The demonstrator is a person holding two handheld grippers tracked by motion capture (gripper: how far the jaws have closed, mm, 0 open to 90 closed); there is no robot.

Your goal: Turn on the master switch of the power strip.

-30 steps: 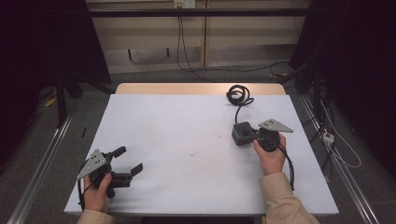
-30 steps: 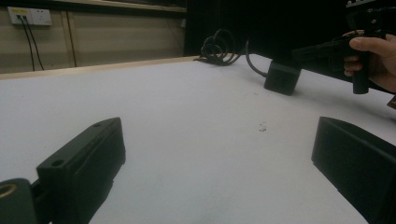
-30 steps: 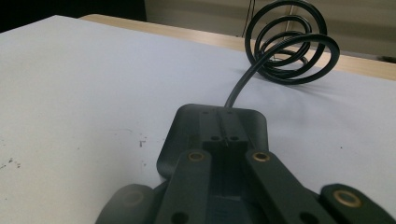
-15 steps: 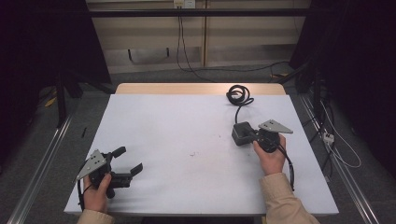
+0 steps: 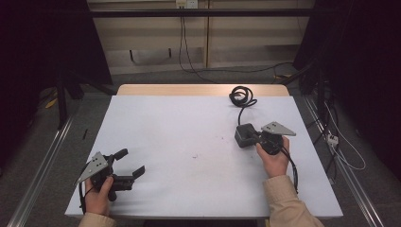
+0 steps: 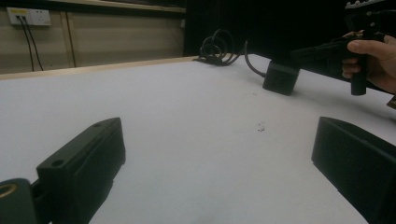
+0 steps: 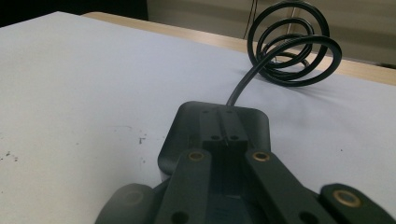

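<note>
Power brick (image 5: pixel 244 135), likely hard, smooth and fairly heavy, sits at the shut right gripper (image 7: pixel 223 133) tips with its stiff coiled cord (image 7: pixel 292 46) beyond; left gripper (image 5: pixel 131 163) open, empty.

In the right gripper view, the right gripper (image 7: pixel 223 128) has its fingers pressed together over a dark adapter block (image 7: pixel 187 135); they cover the middle of its top, and whether they touch it cannot be told. The picture's lower edge cuts off the gripper's body. The coiled cable (image 7: pixel 292 46) loses its top at the upper edge. In the left gripper view, both fingers (image 6: pixel 84 158) of the left gripper (image 6: pixel 215 163) are cut off by the bottom edge, the right one by the side too. Small dark specks (image 6: pixel 260 126) on the bench (image 6: pixel 177 102) are too tiny to identify.
</note>
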